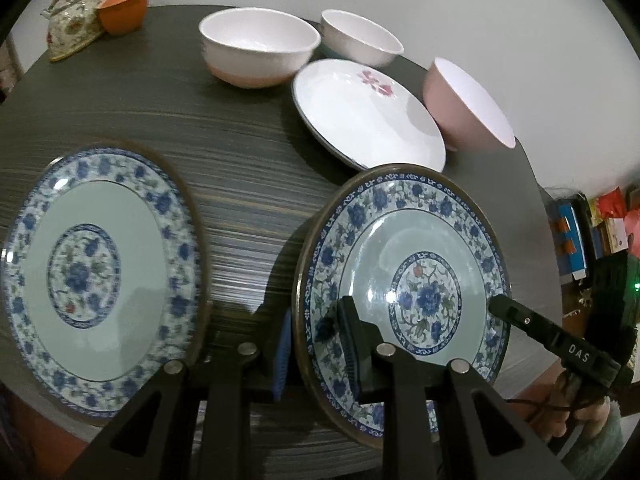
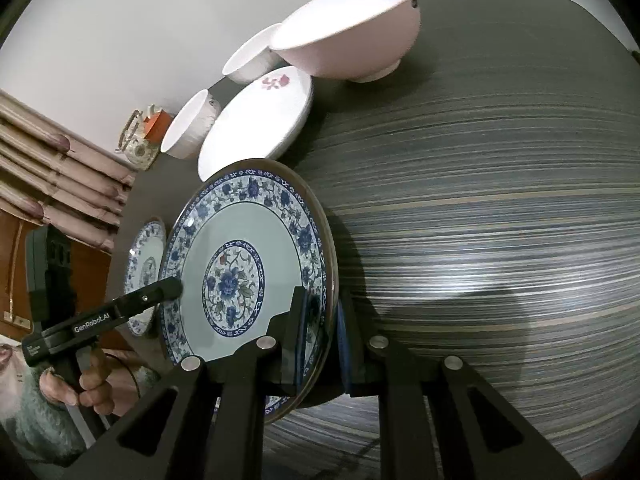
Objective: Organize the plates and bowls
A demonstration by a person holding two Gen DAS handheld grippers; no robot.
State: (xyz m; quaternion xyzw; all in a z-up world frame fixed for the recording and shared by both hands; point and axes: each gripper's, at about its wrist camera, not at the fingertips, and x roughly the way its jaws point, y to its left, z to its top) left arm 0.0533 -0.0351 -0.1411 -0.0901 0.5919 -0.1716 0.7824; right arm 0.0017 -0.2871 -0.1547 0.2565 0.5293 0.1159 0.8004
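Note:
A blue-and-white floral plate (image 1: 404,280) (image 2: 248,272) is held at both sides, slightly above the dark striped table (image 1: 240,200). My left gripper (image 1: 316,320) is shut on its left rim, one finger over the face and the blue pad behind. My right gripper (image 2: 322,312) is shut on the opposite rim. Each gripper shows in the other's view, the right gripper (image 1: 496,304) and the left gripper (image 2: 176,286). A matching second plate (image 1: 100,280) (image 2: 146,268) lies flat on the table to the left.
Farther back are a white plate with a pink flower (image 1: 368,116) (image 2: 260,120), a large white bowl (image 1: 256,46), a small white bowl (image 1: 360,38) and a pink bowl (image 1: 468,104) (image 2: 352,36). A floral teapot (image 1: 76,28) and an orange cup (image 1: 124,8) stand far left.

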